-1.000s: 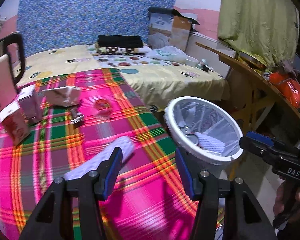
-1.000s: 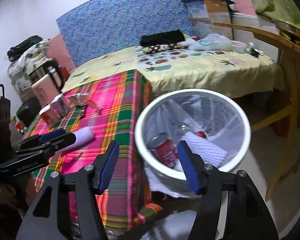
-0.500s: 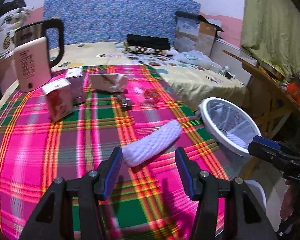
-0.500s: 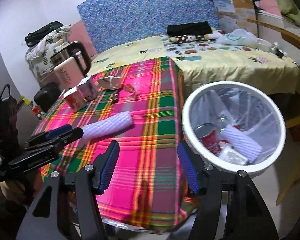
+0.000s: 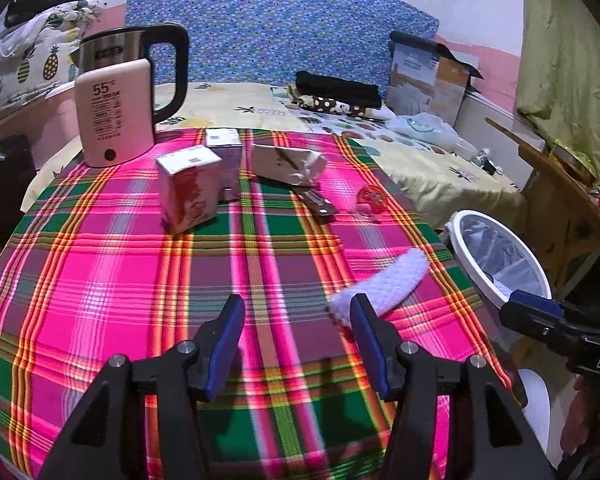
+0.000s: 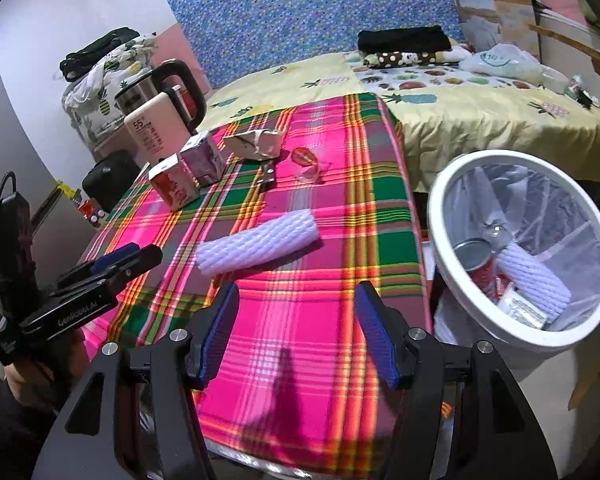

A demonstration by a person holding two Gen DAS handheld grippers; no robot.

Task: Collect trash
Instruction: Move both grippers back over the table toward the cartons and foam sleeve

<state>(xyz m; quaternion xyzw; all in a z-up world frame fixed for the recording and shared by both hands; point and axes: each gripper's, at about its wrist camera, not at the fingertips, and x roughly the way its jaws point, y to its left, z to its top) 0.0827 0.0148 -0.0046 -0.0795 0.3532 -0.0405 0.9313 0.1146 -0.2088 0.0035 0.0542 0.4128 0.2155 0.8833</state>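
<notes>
A white foam net sleeve (image 5: 384, 286) (image 6: 258, 244) lies on the plaid tablecloth near its right edge. Further back lie a red carton (image 5: 188, 194) (image 6: 173, 184), a purple carton (image 5: 224, 156) (image 6: 204, 158), a crumpled white carton (image 5: 288, 162) (image 6: 256, 142), a dark wrapper (image 5: 318, 204) and a clear cup with a red lid (image 5: 370, 202) (image 6: 308, 164). The white bin (image 5: 458, 224) (image 6: 440, 216) beside the table holds a red can (image 6: 476, 256) and another foam sleeve (image 6: 534, 276). My left gripper (image 5: 296, 336) is open, just left of the sleeve's near end. My right gripper (image 6: 296, 324) is open and empty above the table's near edge.
A pink electric kettle (image 5: 118, 110) (image 6: 158, 128) stands at the table's back left. A bed with a yellow sheet (image 5: 420, 160) (image 6: 480, 112) lies behind the table. A wooden table (image 5: 560, 184) stands to the right of the bin.
Both grippers have swung left, away from the bin and toward the table. The foam sleeve has shifted from between the left fingers to the right finger's side.
</notes>
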